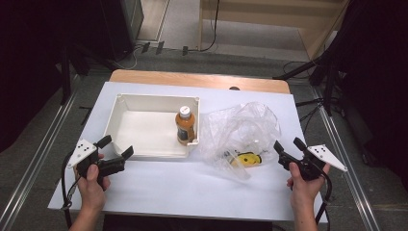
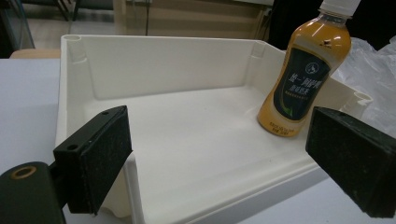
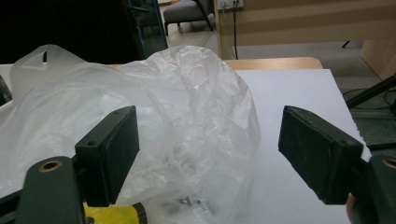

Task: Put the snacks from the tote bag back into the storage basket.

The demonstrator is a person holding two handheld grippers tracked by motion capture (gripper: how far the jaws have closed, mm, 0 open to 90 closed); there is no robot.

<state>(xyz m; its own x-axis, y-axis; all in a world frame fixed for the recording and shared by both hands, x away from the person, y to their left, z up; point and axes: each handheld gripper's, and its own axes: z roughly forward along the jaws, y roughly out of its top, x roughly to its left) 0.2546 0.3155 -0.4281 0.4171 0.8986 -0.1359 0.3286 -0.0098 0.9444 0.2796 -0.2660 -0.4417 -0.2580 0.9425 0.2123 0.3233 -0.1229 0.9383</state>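
A white plastic bin (image 1: pixel 126 102) (image 2: pixel 84 60) stands on the white table. An orange drink bottle (image 1: pixel 185 126) (image 2: pixel 304 74) with a white cap and dark label stands upright in its near right corner. To the right lies a crumpled clear plastic bag (image 1: pixel 238 127) (image 3: pixel 187 107) with a yellow and black object (image 1: pixel 248 158) (image 3: pixel 114 214) inside. My left gripper (image 1: pixel 116 147) (image 2: pixel 219 158) is open just in front of the bin's near left edge. My right gripper (image 1: pixel 288 145) (image 3: pixel 210 154) is open beside the bag's right side. Neither holds anything.
The white table top (image 1: pixel 168 187) has a wooden strip (image 1: pixel 197 79) along its far edge. Metal rails (image 1: pixel 33 159) run along the floor on both sides. Cables and dark stands sit on the floor behind the table.
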